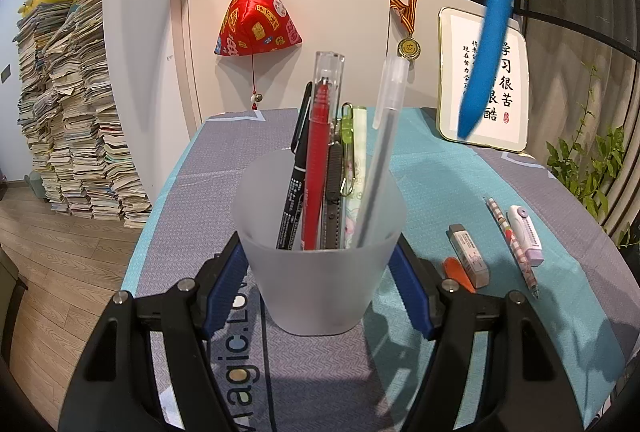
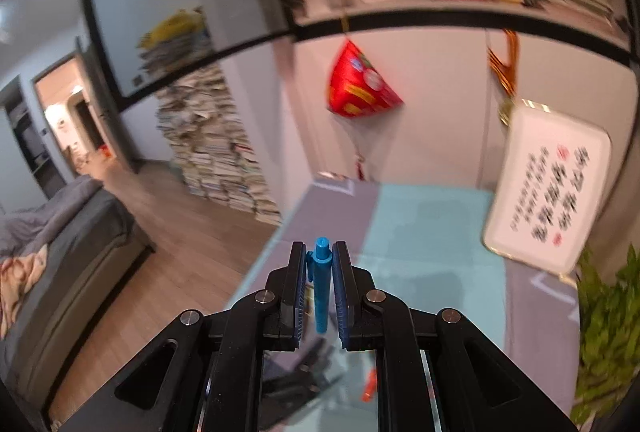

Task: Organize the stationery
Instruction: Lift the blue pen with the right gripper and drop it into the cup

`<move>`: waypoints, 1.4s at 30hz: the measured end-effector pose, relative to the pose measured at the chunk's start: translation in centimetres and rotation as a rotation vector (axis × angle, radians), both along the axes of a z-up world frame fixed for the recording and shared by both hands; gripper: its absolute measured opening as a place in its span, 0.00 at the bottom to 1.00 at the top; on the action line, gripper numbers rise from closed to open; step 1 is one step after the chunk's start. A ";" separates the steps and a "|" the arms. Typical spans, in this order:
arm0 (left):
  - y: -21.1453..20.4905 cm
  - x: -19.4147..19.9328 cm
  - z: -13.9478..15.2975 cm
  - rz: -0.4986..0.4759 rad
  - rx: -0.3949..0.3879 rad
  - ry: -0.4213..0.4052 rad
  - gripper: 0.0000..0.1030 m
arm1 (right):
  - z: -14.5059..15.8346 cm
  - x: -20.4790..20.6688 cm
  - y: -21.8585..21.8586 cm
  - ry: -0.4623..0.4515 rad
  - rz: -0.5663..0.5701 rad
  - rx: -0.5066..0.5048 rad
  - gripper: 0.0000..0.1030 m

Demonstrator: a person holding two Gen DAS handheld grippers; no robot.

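- The left hand-held gripper (image 1: pixel 320 284) is level over the table (image 1: pixel 432 159), its blue pads pressed on either side of a frosted cup (image 1: pixel 320 272), which stands upright on the cloth.
- Printed on the cloth beside the cup, part of a word reads "agic.Lo".
- In the cup stand a black pen (image 1: pixel 294 187), a red pen (image 1: pixel 320 151) with a clear cap, a dark clip pen, a pale patterned pen and a clear pen (image 1: pixel 380 151).
- To the right on the table lie an orange piece (image 1: pixel 460 274), an eraser (image 1: pixel 469 256), a pink patterned pencil (image 1: pixel 514 246) and a lilac correction tape (image 1: pixel 525 234).
- The right hand-held gripper (image 2: pixel 320 284) is raised above the table, fingers pointing forward, pinching a blue pen (image 2: pixel 321 284) that hangs upright, click end up.
- In the left view that pen hangs high at the upper right, tip down, well apart from the cup.
- Against the far wall leans a framed calligraphy board (image 1: pixel 484 79) with Chinese characters; above hang a red pouch (image 1: pixel 256 19) and a medal (image 1: pixel 409 47).
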State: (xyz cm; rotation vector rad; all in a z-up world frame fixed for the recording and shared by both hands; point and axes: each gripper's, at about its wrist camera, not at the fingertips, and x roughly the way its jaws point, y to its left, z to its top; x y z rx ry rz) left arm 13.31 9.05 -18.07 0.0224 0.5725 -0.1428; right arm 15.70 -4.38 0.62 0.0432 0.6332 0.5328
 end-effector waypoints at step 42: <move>0.0 0.0 0.1 0.000 0.000 0.000 0.67 | -5.9 3.8 4.5 0.143 0.068 -0.119 0.14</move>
